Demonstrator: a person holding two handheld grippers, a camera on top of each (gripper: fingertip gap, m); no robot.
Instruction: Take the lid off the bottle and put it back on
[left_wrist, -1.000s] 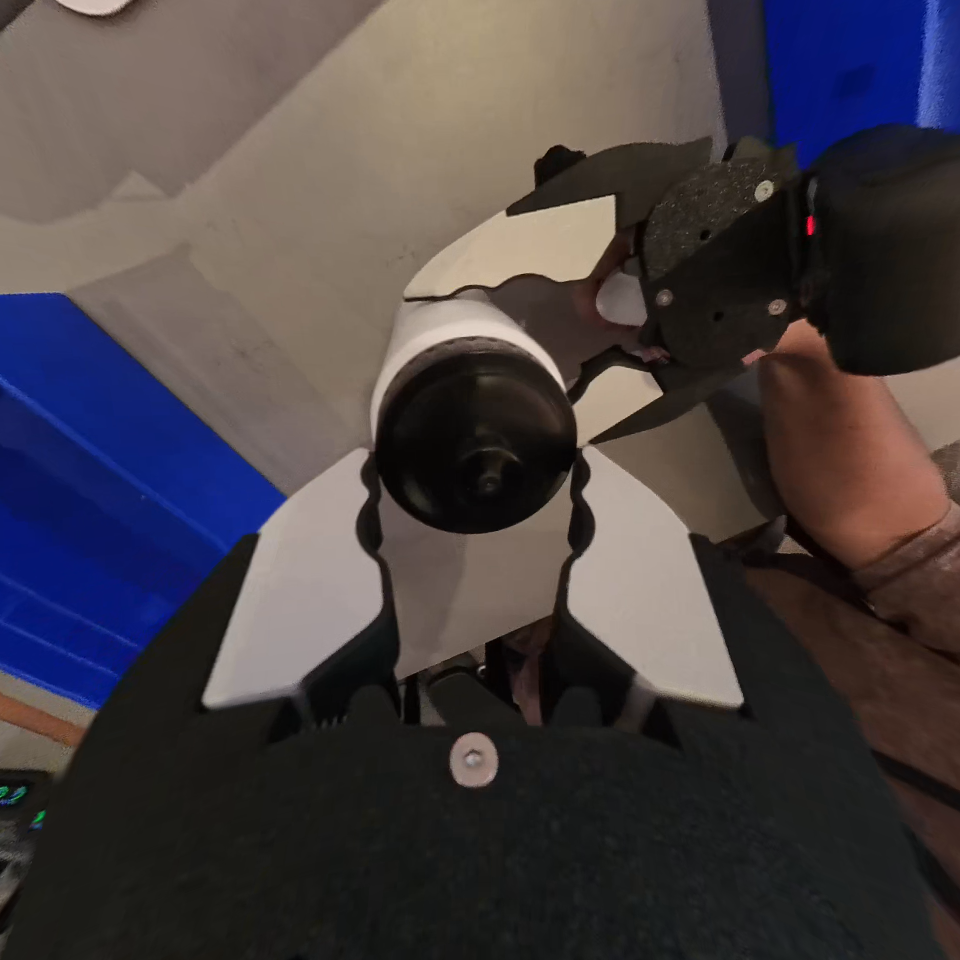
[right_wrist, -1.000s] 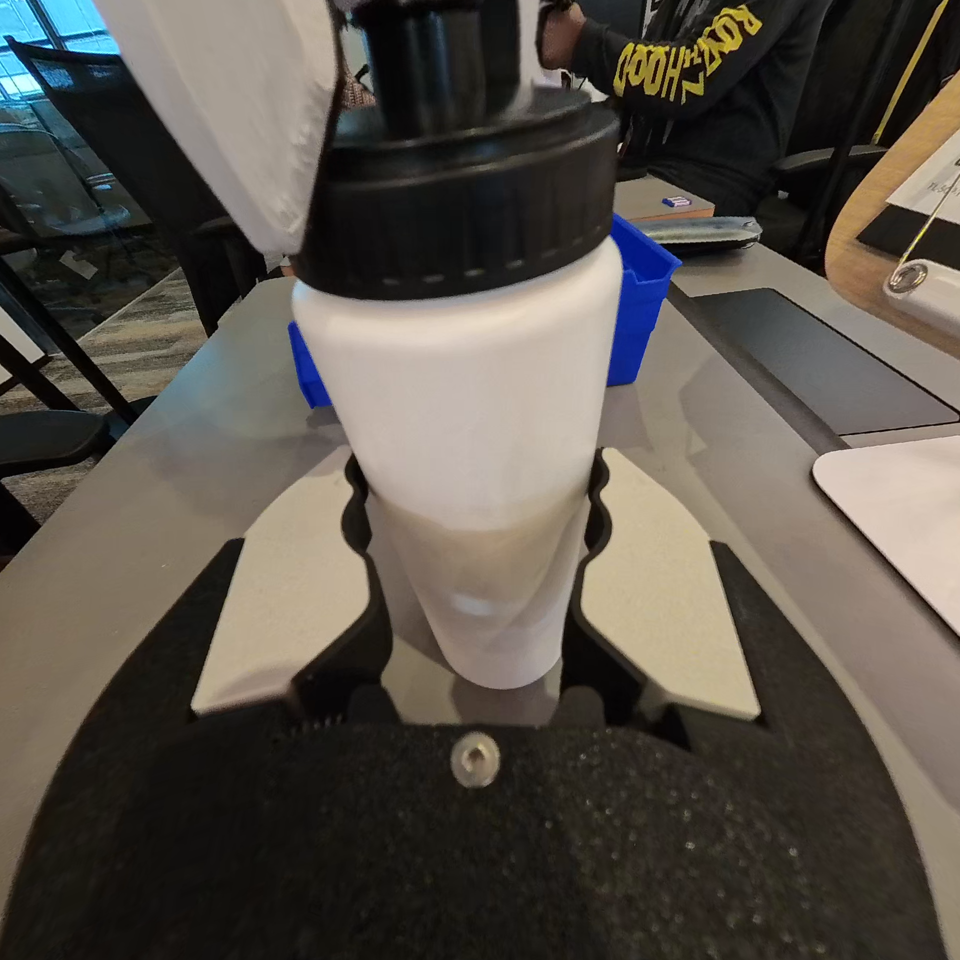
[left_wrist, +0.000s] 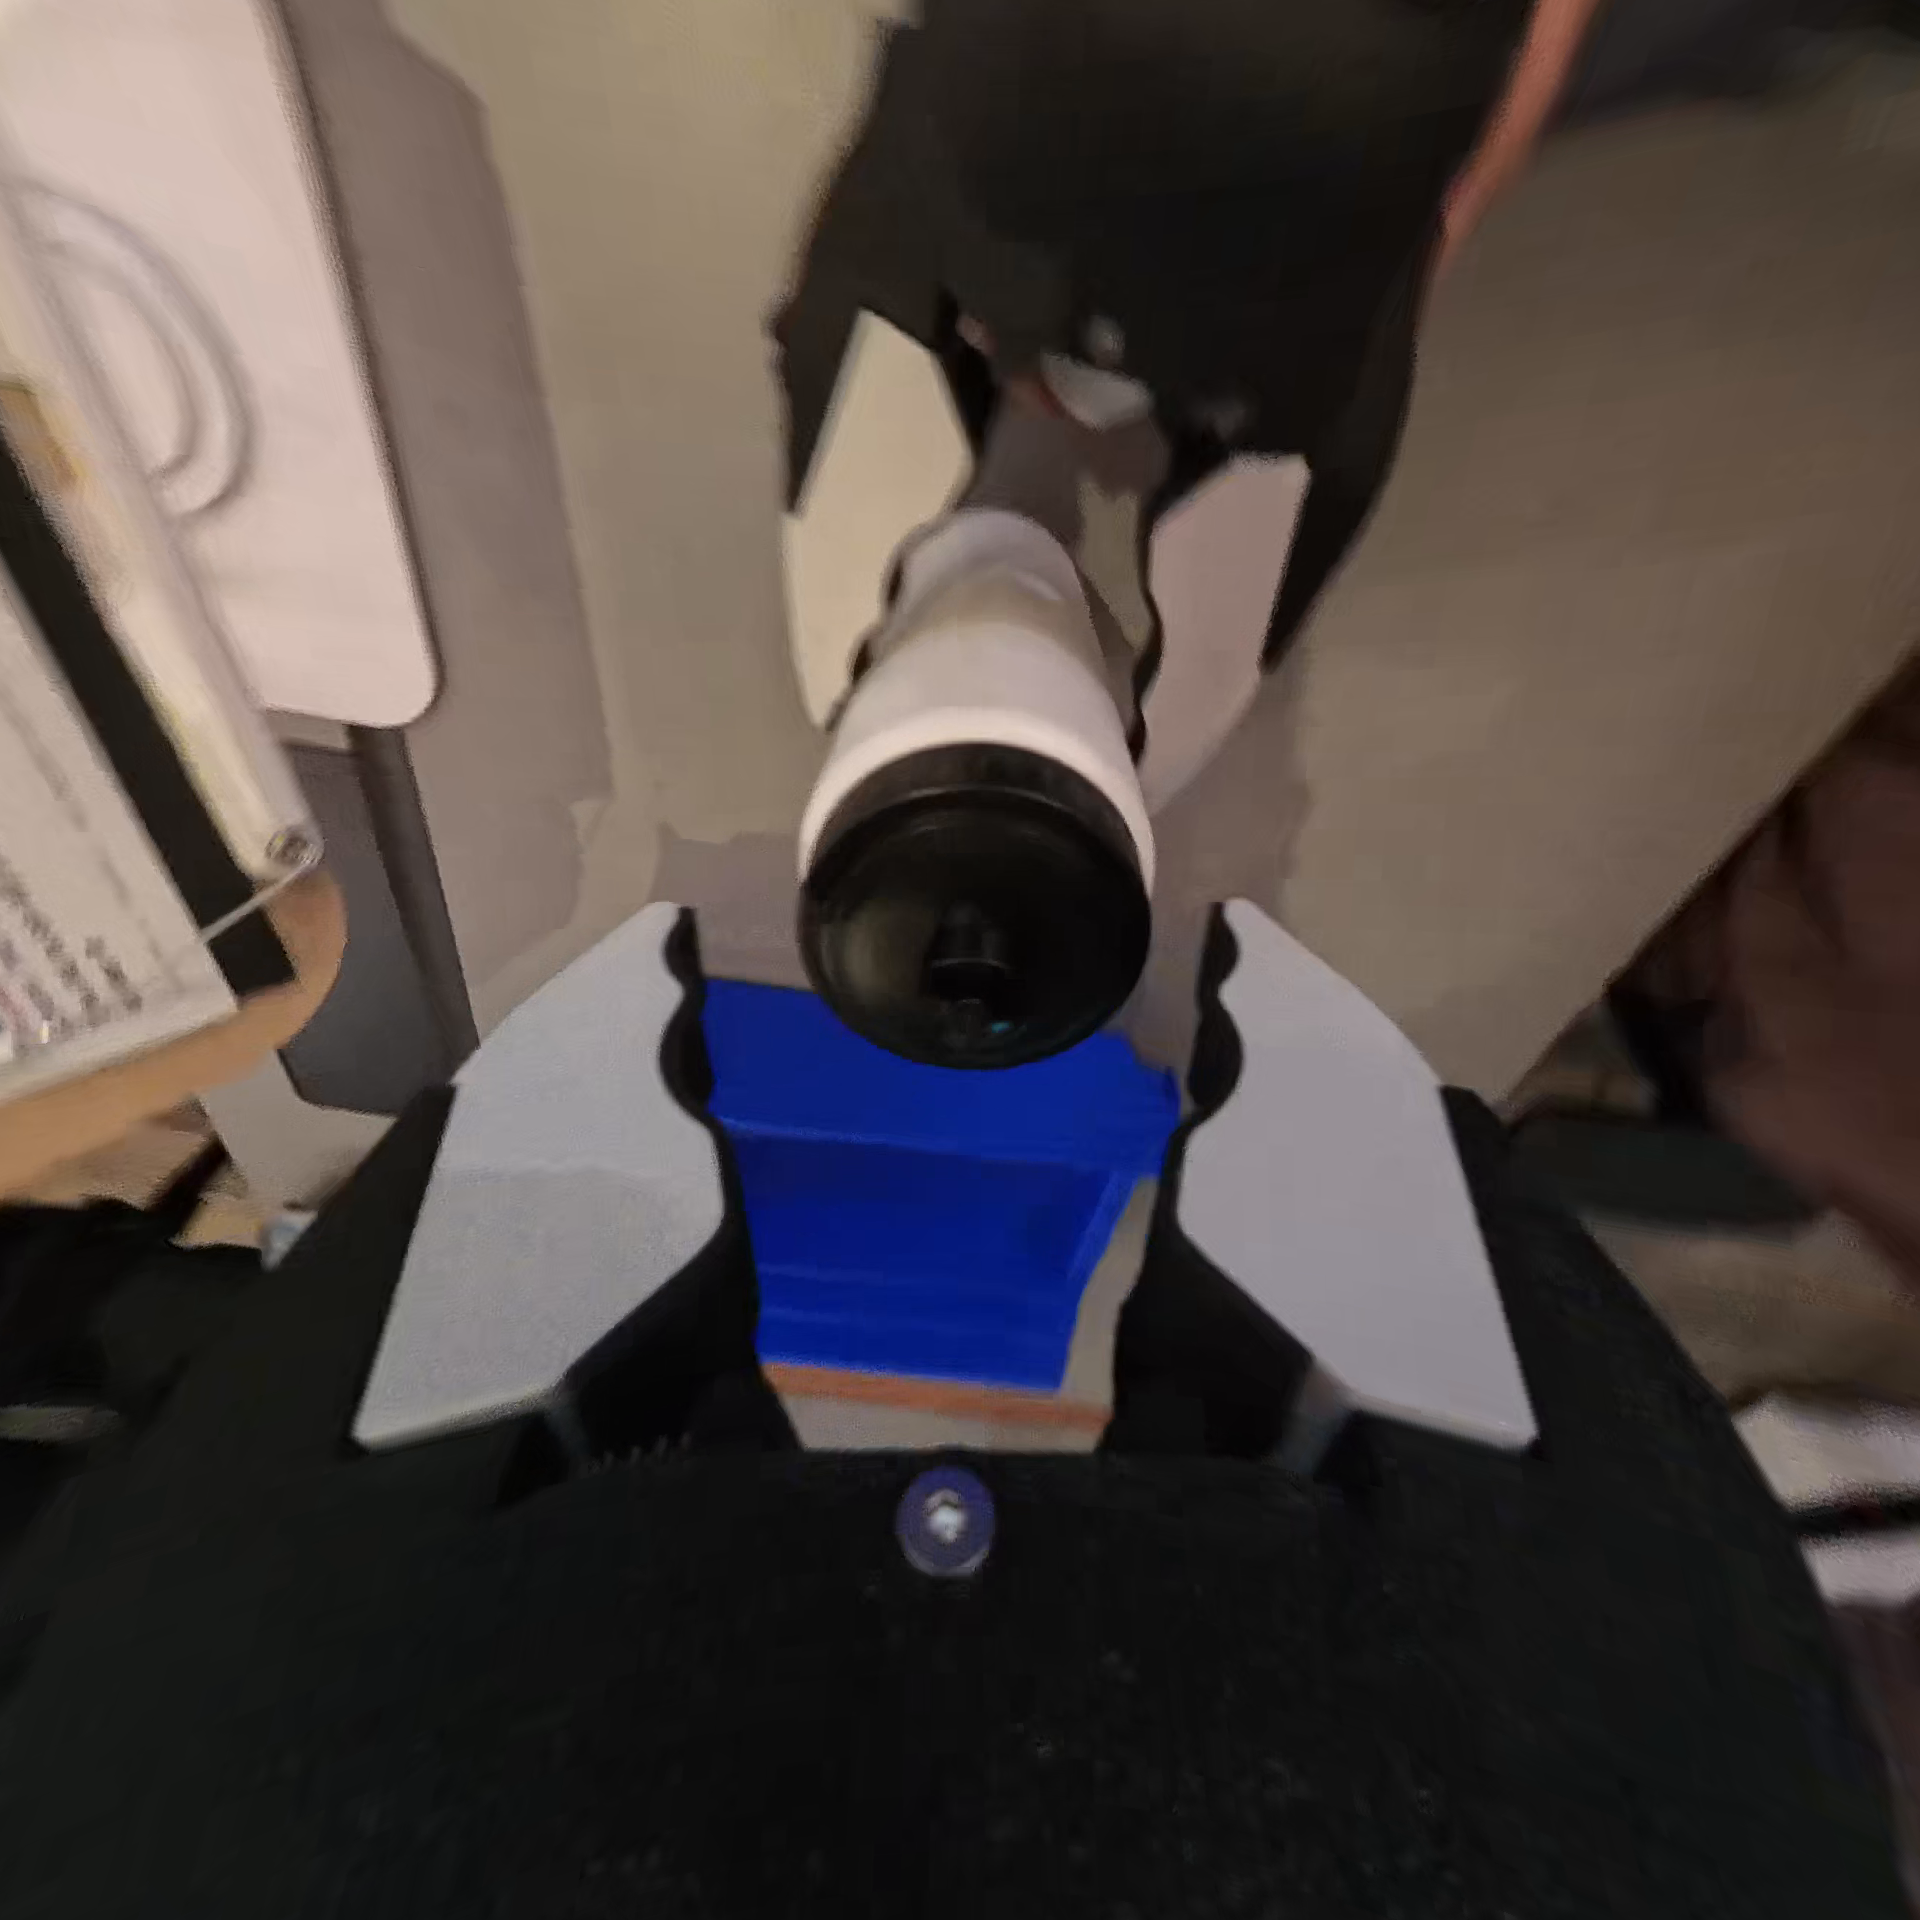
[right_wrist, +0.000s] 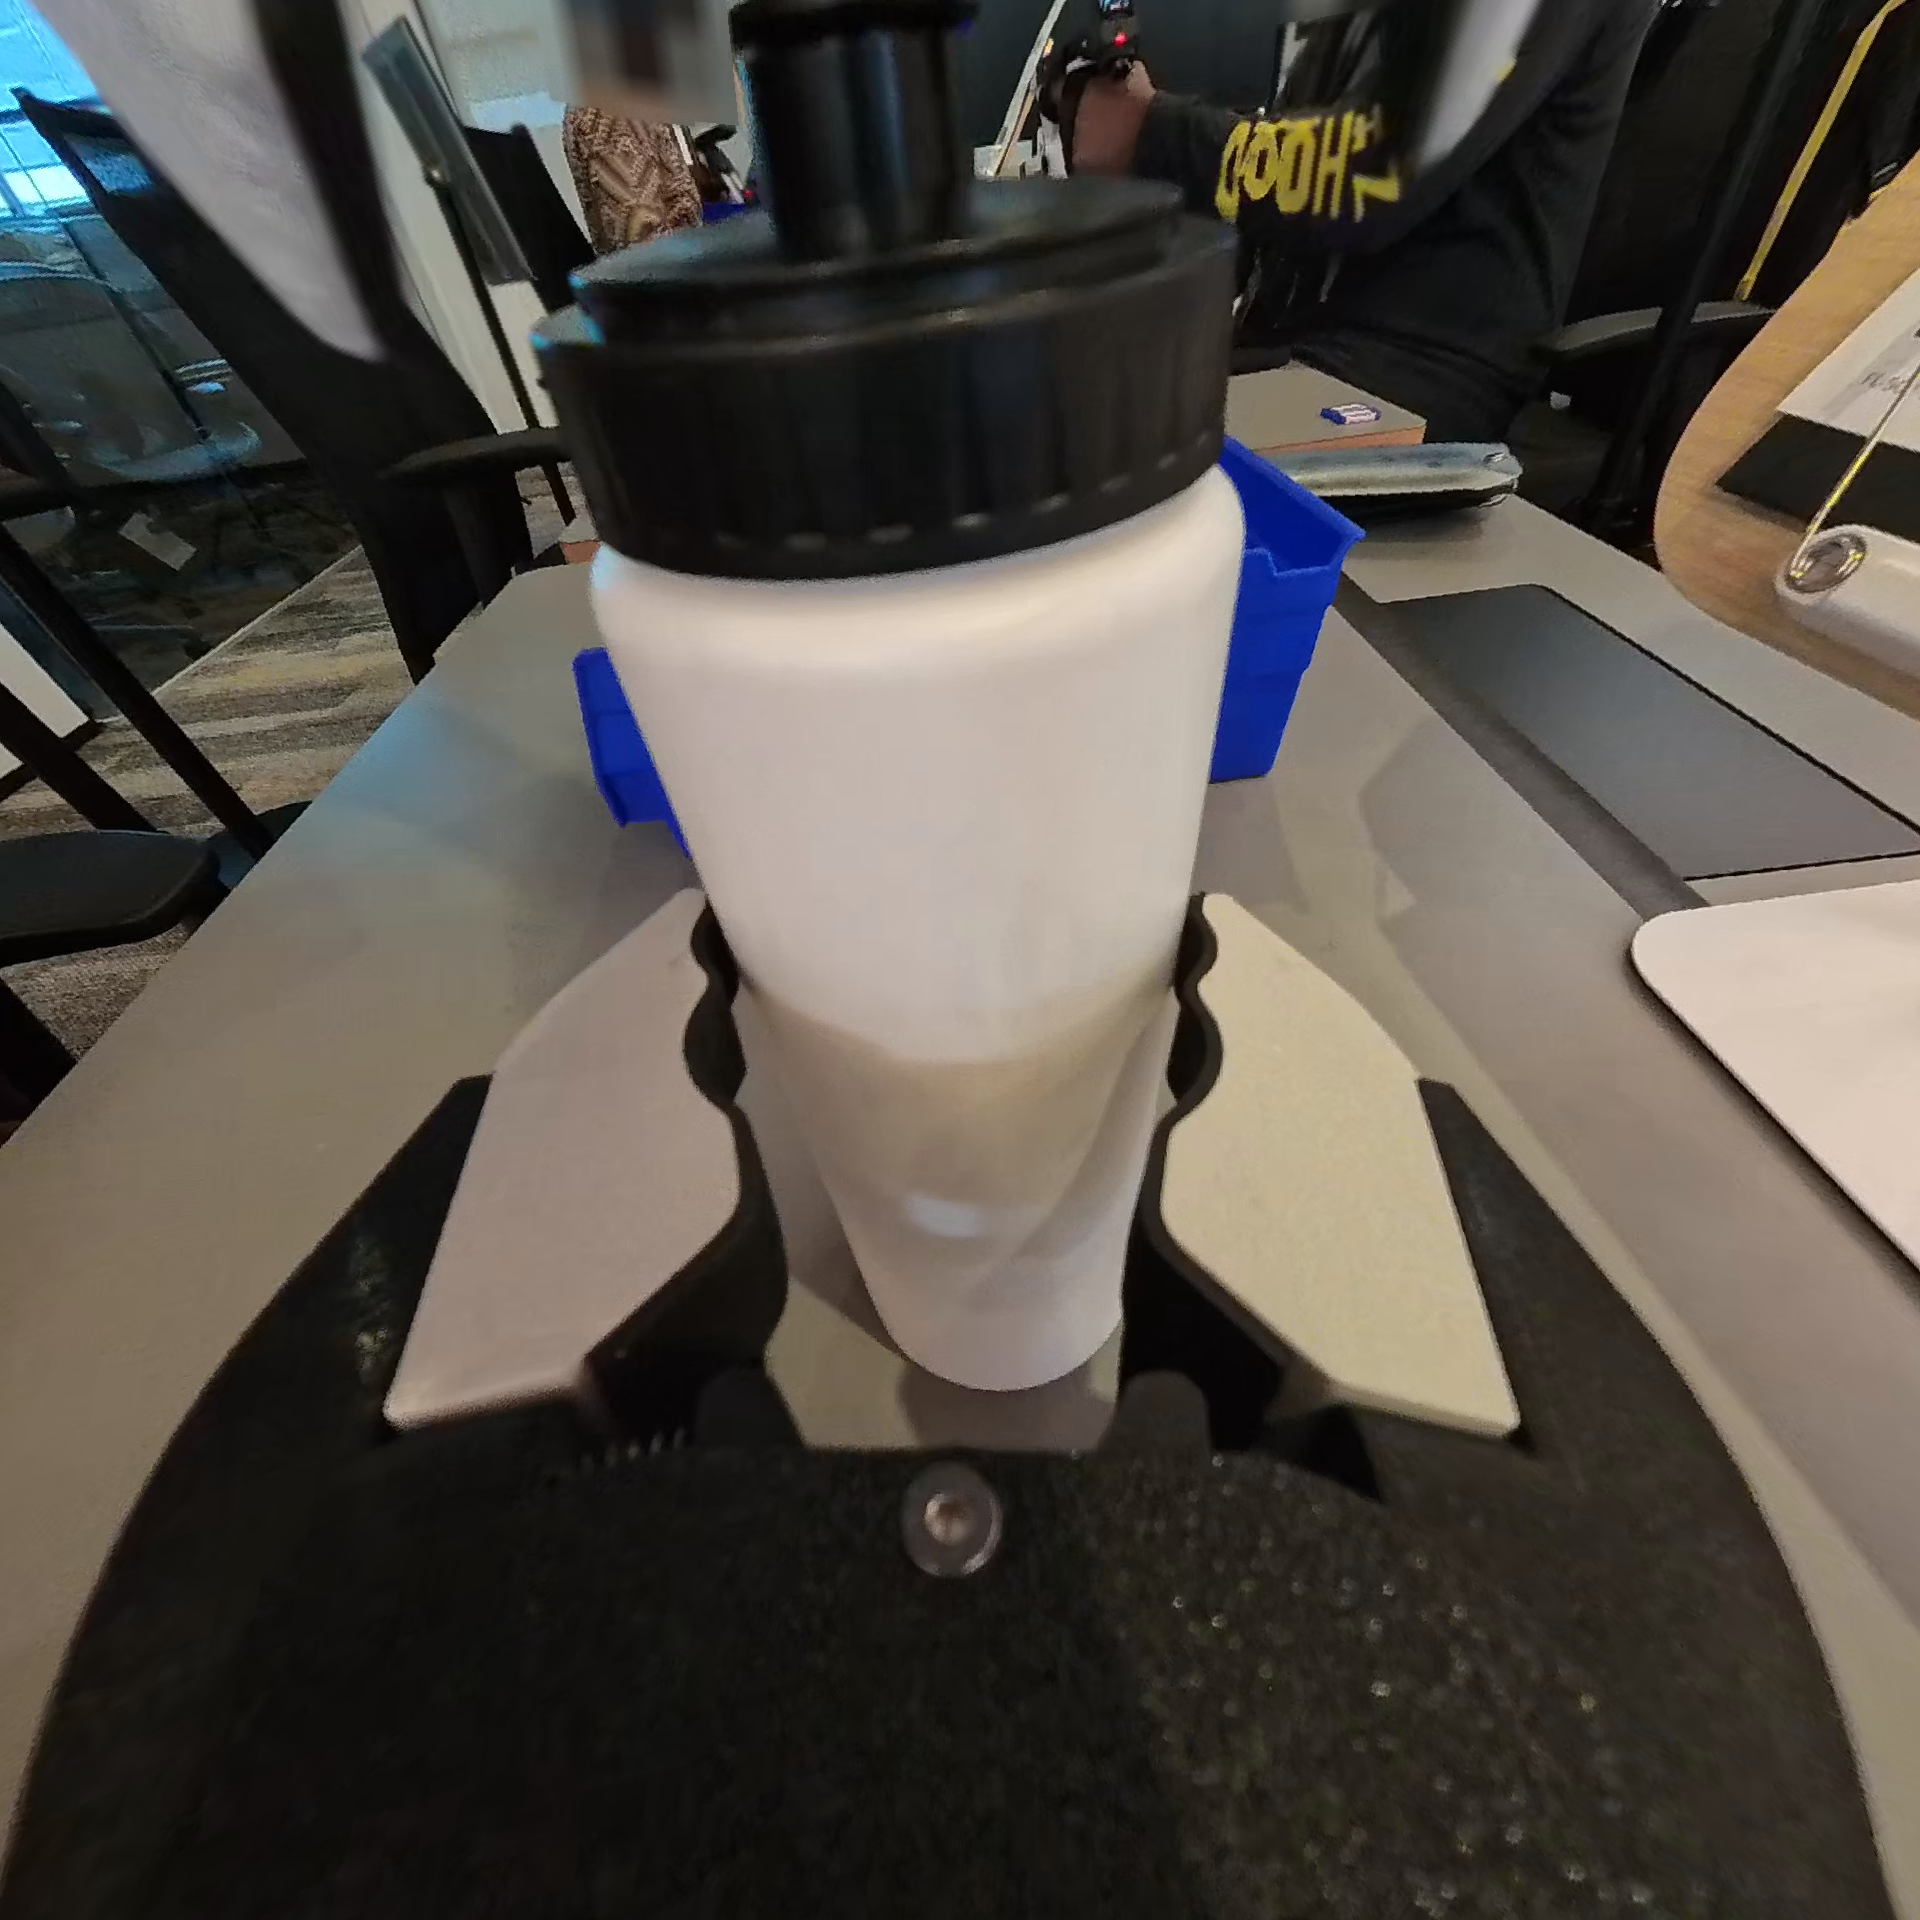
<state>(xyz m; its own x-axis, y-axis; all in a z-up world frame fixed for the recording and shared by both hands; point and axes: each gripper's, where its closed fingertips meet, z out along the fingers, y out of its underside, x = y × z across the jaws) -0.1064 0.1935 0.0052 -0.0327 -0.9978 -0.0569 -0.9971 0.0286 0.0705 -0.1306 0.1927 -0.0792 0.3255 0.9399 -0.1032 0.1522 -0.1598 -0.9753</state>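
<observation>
Black foam of the left gripper (left_wrist: 951, 997) fills the near part of its view; its fingers (left_wrist: 582, 1143) stand wide apart and hold nothing. Just beyond their tips the black lid (left_wrist: 977, 925) faces straight back at them, with clear air on both sides, so the bottle's long axis runs nearly along the line of the fingers. Any turning grip, I judge, means coming forward over the lid and closing across its rim, and the left gripper is the nearer one for that. Farther along, the white bottle (right_wrist: 935, 831) stands upright on the grey counter (right_wrist: 312, 987), lid screwed on. The right gripper (right_wrist: 951, 997) has its fingers (right_wrist: 717, 1029) pressed on the lower body. A blue bin (right_wrist: 1288, 603) sits behind.
</observation>
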